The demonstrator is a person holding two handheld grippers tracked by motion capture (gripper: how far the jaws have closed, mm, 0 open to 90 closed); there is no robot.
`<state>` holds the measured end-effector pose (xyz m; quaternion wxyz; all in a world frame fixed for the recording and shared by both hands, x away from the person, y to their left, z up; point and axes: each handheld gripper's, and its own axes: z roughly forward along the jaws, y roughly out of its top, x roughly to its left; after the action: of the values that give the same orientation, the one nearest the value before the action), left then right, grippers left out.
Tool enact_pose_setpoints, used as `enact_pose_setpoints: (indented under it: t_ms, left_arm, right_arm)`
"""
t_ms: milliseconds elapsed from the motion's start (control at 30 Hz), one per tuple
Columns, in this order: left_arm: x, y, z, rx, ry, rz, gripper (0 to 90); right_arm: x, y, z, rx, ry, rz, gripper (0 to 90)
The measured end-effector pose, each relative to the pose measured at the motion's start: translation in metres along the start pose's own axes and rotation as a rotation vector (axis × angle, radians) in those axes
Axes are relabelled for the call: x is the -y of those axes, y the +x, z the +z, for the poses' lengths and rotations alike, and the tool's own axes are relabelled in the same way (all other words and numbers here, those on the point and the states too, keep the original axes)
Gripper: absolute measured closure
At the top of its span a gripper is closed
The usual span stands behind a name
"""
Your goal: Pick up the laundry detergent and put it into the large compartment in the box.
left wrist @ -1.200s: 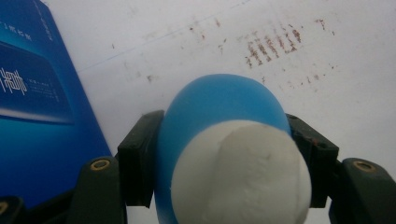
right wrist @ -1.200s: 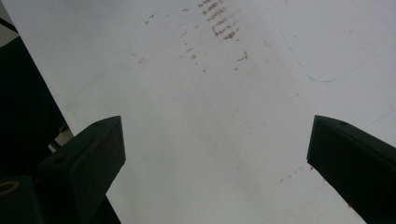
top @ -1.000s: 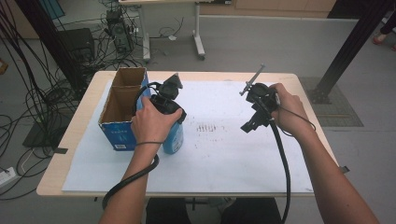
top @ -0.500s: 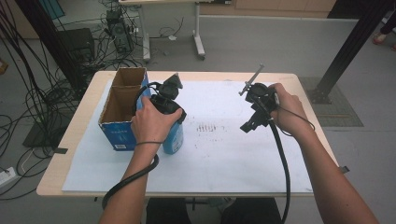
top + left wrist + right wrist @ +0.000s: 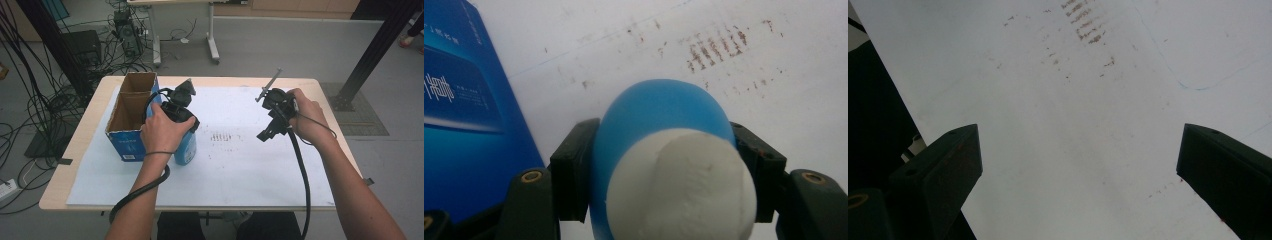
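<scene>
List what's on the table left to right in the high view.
Open cardboard box → blue bottle, clamped in the left gripper → brown smudges on the white sheet → right gripper, jaws open and empty.

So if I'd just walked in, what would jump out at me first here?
Probably the blue plastic bottle with a white cap, clamped between the black jaws of the left gripper and standing on the white sheet. Right beside it, at the table's left, stands an open blue cardboard box with a brown inside. Across the sheet, the right gripper hangs with its jaws wide apart and nothing between them.
</scene>
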<state>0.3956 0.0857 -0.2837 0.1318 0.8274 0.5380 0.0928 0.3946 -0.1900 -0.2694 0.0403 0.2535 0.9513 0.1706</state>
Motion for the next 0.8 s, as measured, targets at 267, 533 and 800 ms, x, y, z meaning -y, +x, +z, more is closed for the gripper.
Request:
enact_pose_setpoints:
  t_ms: [267,533,800]
  left_arm:
    - [0.0,-0.001,-0.001,-0.005,0.005,0.01,37.4]
    - [-0.001,-0.001,0.0,-0.006,0.001,0.015,37.5]
    - [-0.004,-0.004,-0.009,-0.009,-0.006,0.024,37.6]
  right_arm:
    - [-0.003,-0.005,0.004,-0.01,0.0,0.003,4.1]
    - [-0.005,-0.011,0.003,-0.009,-0.005,0.002,4.1]
    - [-0.005,-0.012,0.005,-0.012,-0.009,0.002,4.1]
